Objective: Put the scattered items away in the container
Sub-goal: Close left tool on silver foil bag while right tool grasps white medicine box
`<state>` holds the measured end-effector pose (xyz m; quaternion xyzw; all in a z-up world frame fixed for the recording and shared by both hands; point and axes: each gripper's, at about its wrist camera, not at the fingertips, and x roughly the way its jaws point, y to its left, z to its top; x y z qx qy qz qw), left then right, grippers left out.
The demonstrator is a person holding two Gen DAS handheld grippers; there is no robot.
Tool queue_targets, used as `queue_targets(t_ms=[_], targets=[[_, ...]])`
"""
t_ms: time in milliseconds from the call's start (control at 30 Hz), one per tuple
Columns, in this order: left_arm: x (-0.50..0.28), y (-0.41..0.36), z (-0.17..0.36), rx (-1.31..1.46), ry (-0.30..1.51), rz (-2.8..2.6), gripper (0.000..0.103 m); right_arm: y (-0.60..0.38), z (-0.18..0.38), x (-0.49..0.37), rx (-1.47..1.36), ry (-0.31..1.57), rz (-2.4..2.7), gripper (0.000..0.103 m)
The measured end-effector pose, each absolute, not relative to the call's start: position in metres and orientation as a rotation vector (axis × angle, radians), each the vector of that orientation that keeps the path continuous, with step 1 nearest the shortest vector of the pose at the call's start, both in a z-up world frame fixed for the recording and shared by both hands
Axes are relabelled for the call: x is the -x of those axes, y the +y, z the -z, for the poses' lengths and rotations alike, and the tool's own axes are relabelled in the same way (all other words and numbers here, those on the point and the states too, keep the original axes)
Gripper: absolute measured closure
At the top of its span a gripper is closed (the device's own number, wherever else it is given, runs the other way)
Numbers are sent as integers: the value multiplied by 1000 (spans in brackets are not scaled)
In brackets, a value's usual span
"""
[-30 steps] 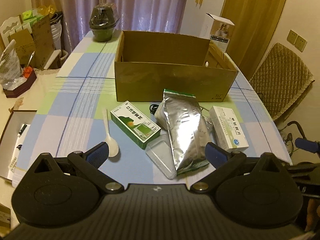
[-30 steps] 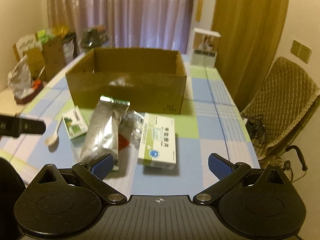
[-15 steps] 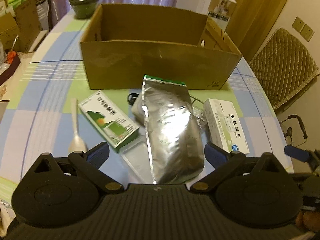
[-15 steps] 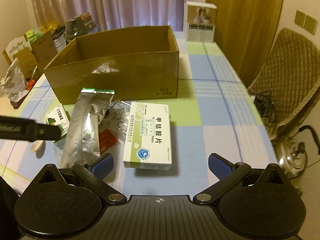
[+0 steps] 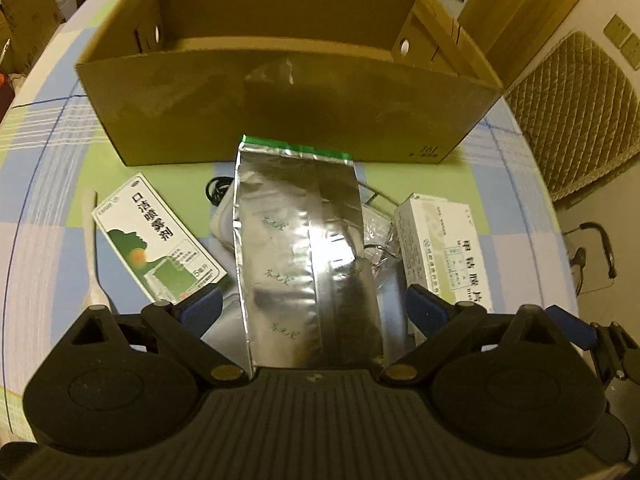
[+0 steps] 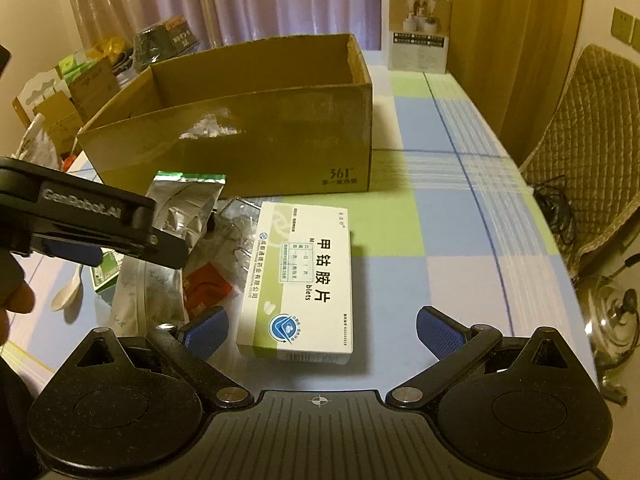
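Left wrist view: our left gripper (image 5: 308,306) hangs wide open, straddling the silver foil pouch (image 5: 304,256), with the green-and-white box (image 5: 156,238) left and cardboard box (image 5: 280,104) behind. Our right gripper (image 6: 320,330) gapes empty around the white medicine box (image 6: 300,284).

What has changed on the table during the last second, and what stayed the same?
Both claws moved forward and down toward the items. The left claw now straddles the silver foil bag, jaws open. The right claw now straddles the white medicine box, also open. Nothing has been gripped or released. The green box, the spoon and the cardboard box have not moved.
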<state>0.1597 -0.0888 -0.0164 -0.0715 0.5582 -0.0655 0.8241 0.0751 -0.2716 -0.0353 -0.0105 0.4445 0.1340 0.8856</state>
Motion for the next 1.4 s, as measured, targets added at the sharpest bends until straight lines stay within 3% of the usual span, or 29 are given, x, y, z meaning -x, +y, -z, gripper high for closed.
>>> queue_targets(t_ms=[233,333,667,1000,1167,1200,1233,1267,1400], targets=[[-169,-93,30,121,1221,128,12,-271,47,-83,9,948,-285,0],[-171,-92,34,117,1232,134,21,-268,51,-88,9,955,-286,0],[-173,-81,34,122,1229,192,36,-261,57,-98,10,951,-283,0],[-164,-78,29,113,1216,200,41,-258,59,-102,18,953,-280,0],[-164,-76,30,117,1218,192,36,-255,61,-107,30,951,-289,0],[-164,-76,30,117,1217,189,36,-254,62,-108,36,953,-289,2],[-164,-76,31,117,1216,188,35,-252,64,-110,44,961,-295,19],[-164,-77,31,117,1216,189,35,-251,65,-112,50,972,-294,23],[-163,-77,31,109,1215,191,35,-251,66,-113,45,969,-277,25]])
